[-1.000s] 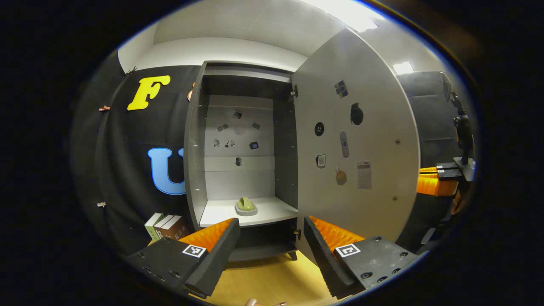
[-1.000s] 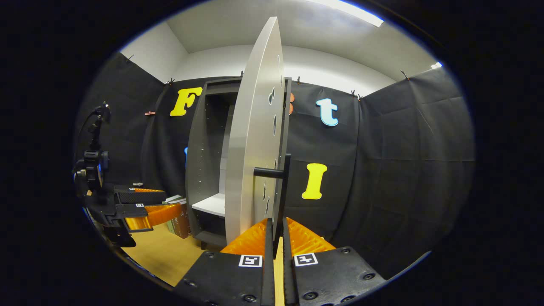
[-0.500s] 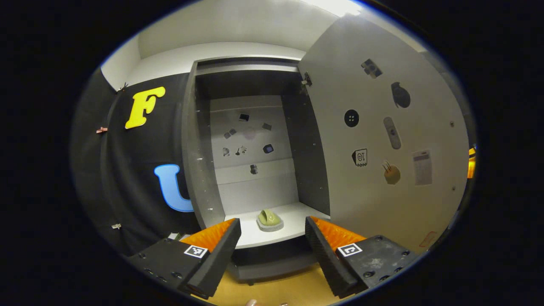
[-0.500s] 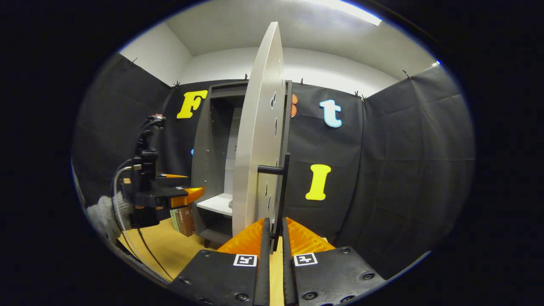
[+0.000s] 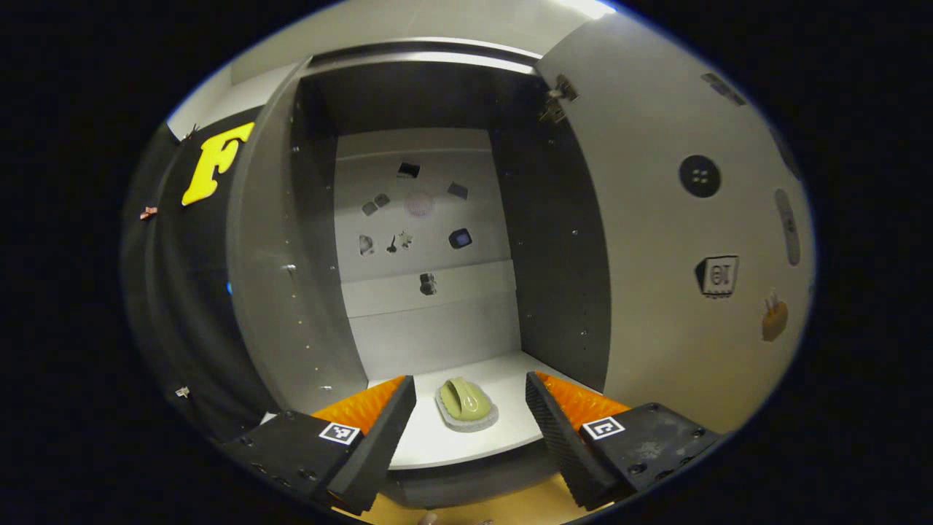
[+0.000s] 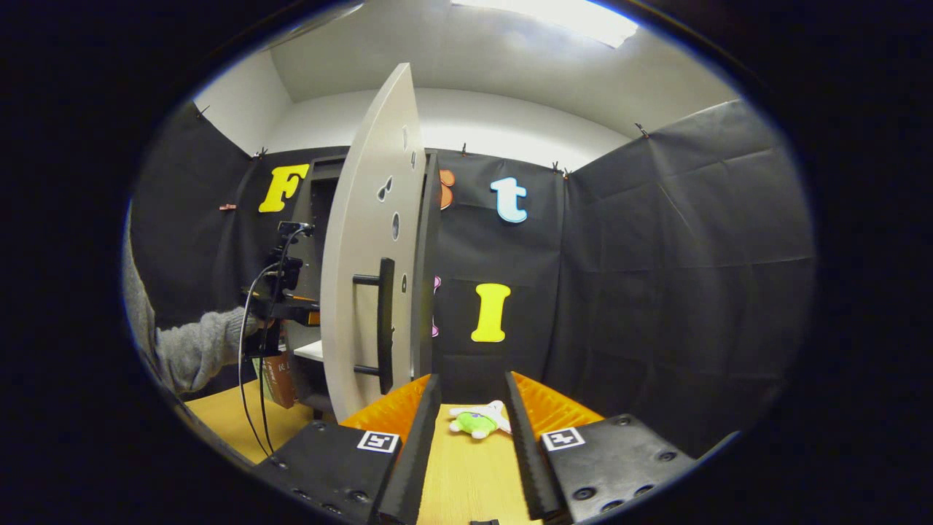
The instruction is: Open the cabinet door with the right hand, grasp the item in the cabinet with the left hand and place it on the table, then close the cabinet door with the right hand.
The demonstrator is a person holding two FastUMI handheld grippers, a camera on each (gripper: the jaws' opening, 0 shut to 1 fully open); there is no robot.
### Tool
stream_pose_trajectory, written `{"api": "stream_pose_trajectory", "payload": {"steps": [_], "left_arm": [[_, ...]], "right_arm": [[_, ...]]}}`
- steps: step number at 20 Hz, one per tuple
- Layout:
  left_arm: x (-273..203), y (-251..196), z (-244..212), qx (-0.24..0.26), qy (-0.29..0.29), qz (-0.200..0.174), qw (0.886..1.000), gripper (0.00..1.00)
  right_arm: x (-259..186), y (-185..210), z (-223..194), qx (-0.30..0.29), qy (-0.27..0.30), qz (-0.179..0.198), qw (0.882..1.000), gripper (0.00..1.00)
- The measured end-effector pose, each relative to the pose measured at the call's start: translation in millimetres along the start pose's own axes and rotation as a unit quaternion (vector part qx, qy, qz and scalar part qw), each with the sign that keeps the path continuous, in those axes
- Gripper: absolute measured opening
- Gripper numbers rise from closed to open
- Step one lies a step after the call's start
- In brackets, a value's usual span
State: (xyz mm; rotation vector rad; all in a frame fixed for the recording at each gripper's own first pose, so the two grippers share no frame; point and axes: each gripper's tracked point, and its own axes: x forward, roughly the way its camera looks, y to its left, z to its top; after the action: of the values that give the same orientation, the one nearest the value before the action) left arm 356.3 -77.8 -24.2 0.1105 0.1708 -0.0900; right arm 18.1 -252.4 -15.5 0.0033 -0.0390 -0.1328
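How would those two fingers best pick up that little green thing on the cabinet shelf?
Probably across the raised green hump of the green item, coming straight in through the open front, one finger on each side. It sits on a flat pale base and its long axis points toward the open left gripper, so its narrow width fits between the fingers.

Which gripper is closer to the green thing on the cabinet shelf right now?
Left. The left gripper is open at the shelf's front edge, with the green thing lying between its fingers' lines. The right gripper is open out beyond the door, off its handle.
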Motion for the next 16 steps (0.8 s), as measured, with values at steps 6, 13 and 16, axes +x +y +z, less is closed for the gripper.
{"api": "stream_pose_trajectory", "payload": {"steps": [6, 13, 16], "left_arm": [[77, 11, -21, -0.032, 0.075, -0.020, 0.996, 0.95], [136, 17, -44, -0.022, 0.163, 0.000, 0.986, 0.88], [147, 15, -53, -0.046, 0.193, 0.009, 0.980, 0.83]], "right_arm": [[12, -37, -23, -0.017, 0.027, -0.046, 0.998, 0.97], [36, -61, -41, -0.018, 0.046, -0.069, 0.996, 0.97], [41, -69, -47, -0.018, 0.051, -0.074, 0.996, 0.97]]}}
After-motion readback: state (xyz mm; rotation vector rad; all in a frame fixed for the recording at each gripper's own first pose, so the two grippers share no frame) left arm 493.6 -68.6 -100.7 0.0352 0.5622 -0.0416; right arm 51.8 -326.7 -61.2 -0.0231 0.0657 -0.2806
